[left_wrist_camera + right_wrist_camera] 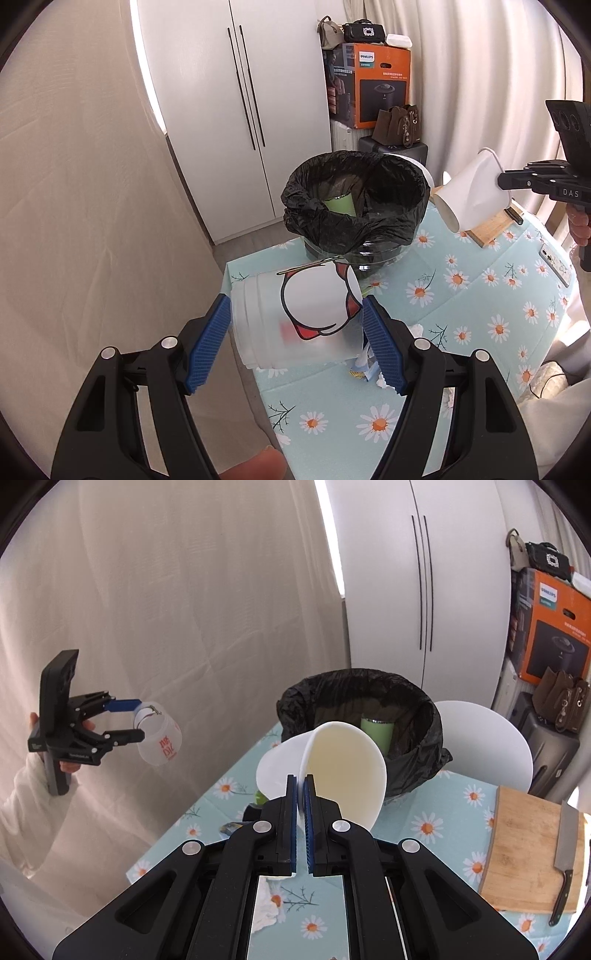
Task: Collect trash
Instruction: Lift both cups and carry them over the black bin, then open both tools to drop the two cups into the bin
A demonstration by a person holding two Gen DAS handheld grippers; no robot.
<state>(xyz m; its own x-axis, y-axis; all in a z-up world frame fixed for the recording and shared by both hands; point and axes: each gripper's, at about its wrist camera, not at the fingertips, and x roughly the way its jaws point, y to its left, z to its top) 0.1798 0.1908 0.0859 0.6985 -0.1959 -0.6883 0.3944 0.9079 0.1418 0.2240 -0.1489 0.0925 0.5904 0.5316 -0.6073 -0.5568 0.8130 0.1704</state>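
Between the left gripper's blue pads sits a translucent plastic cup with a cartoon print, lying sideways, jaws spread wide and pressing both of its sides, lifted clear of the daisy-print table. Ahead of it: bin lined with a black bag, green cup inside. Right gripper is pinched nearly closed on the rim wall of a white paper cup, mouth tilted toward the camera, bin just beyond it. Right of that gripper: cutting board with a knife on it. Scraps of wrapper on the table under the left gripper.
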